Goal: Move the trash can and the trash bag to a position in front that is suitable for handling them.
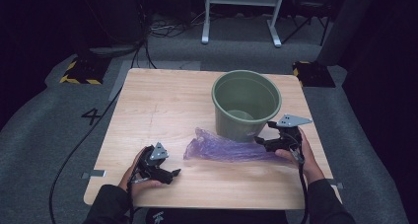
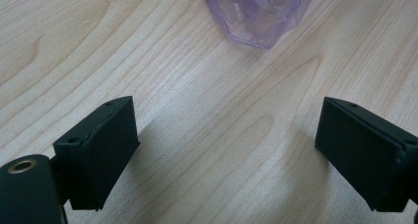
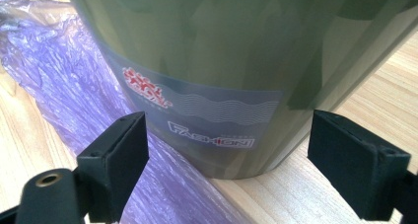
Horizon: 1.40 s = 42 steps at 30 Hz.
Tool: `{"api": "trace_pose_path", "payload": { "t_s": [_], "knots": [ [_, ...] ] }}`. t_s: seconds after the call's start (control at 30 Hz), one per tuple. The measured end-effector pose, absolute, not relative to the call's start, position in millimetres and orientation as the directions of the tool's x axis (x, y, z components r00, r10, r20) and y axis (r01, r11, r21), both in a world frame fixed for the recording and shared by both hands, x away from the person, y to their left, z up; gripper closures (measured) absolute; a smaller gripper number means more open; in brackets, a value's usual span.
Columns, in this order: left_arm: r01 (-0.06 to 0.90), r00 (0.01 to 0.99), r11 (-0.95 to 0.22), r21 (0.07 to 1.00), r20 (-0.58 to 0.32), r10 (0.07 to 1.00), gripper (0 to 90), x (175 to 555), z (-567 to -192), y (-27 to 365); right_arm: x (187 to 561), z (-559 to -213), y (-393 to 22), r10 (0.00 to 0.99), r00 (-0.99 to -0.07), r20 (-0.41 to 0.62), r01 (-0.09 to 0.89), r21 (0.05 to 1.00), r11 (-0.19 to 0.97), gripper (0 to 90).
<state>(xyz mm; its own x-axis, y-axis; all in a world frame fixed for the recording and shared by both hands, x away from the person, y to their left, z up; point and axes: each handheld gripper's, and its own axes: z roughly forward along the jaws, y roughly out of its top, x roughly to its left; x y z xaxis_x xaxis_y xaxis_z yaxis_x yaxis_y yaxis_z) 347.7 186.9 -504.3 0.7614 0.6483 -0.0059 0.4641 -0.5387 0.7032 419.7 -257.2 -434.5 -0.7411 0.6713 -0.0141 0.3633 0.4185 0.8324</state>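
A green plastic bin (image 1: 245,103) stands upright at the table's right centre; its labelled wall (image 3: 217,61) is close in the right gripper view. A crumpled purple plastic bag (image 1: 226,147) lies flat in front of it, running left from the bin's base (image 3: 54,76); its left tip (image 2: 259,12) shows at the top of the left gripper view. My left gripper (image 1: 173,173) is open just above the wood, left of the bag's tip, with nothing between its jaws. My right gripper (image 1: 262,141) is open at the bin's base, over the bag's right end.
The wooden table (image 1: 157,105) has bare room on its left half and behind the bag. Beyond it are a grey carpet, a trailing cable (image 1: 79,145) at the left, yellow-black striped blocks (image 1: 81,72) and a white stand (image 1: 241,7) at the back.
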Motion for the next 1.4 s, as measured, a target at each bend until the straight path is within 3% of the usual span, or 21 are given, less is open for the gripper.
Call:
{"api": "trace_pose_path", "payload": {
  "t_s": [1.07,1.23,1.4],
  "knots": [
    [0.464,0.761,-0.539,0.703,-0.005,0.649,8.7,347.7,-504.3,186.9,426.9,-434.0,-227.8,0.627,-0.776,-0.072,0.317,0.815,0.486,16.9],
    [0.464,0.761,-0.539,0.703,-0.006,0.649,8.7,347.6,-504.3,186.8,417.5,-432.2,-234.3,0.642,-0.760,-0.101,0.322,0.800,0.507,17.1],
    [0.466,0.760,-0.538,0.702,-0.005,0.650,8.8,347.3,-504.2,186.9,387.9,-429.1,-267.8,0.690,-0.711,-0.137,0.339,0.792,0.507,18.6]
  ]
}}
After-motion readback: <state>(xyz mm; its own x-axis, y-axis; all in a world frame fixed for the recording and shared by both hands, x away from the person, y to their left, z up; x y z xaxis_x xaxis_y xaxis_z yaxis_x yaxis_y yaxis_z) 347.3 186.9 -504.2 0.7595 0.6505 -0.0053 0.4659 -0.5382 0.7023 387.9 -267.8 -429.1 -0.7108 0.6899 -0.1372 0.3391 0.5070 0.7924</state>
